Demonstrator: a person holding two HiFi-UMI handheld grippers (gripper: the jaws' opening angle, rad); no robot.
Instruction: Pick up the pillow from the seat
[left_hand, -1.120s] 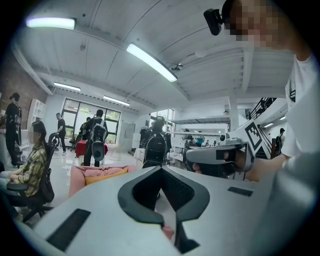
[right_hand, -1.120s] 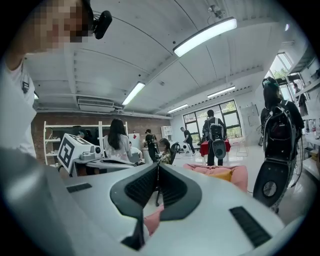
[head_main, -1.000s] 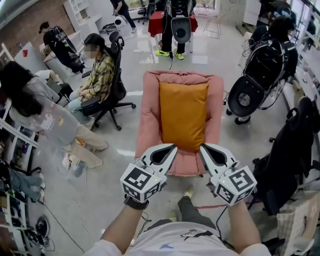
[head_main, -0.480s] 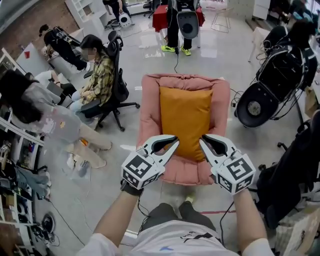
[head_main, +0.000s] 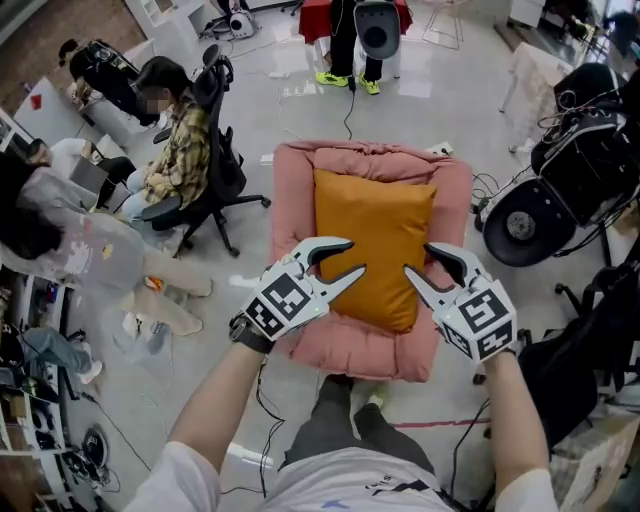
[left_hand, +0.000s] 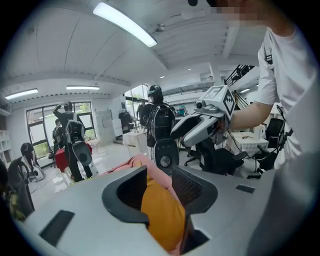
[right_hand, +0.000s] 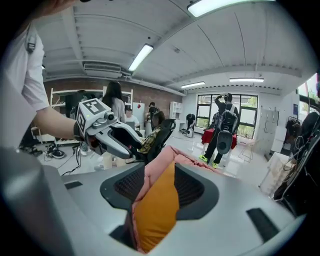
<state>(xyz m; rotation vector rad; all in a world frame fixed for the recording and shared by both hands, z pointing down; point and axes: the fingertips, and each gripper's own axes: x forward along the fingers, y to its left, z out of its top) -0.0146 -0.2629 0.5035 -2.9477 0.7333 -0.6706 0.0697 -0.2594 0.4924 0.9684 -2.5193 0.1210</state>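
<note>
**Claws out over the pillow, opening**

Carried forward since a second ago: the left claw (head_main: 352, 257) and the right claw (head_main: 418, 258). Then short of the front edge of the seat (head_main: 296, 190) and clamped together. Now out over the lower half of the pillow (head_main: 375, 215).

Opening at this moment on both sides, jaws apart in a narrow V. Released, pressing on nothing. In each claw's own view, only orange cloth in the gap between the jaws, with a strip of pink seat beside it. Angled inward toward each other, the left over the pillow's left edge, the right over its right edge. Cannot tell whether the tips brush the cloth.

As for the pillow: lying flat in the middle of the pink seat, long side running away from the person. Pink padding showing round it on every side, with the puffed back roll at its far end.

Under the seat, a pale glossy floor (head_main: 250, 330). To the seat's left, near but not touching it, a person in a plaid shirt (head_main: 180, 155) sitting in a black office chair (head_main: 222, 160).
</note>
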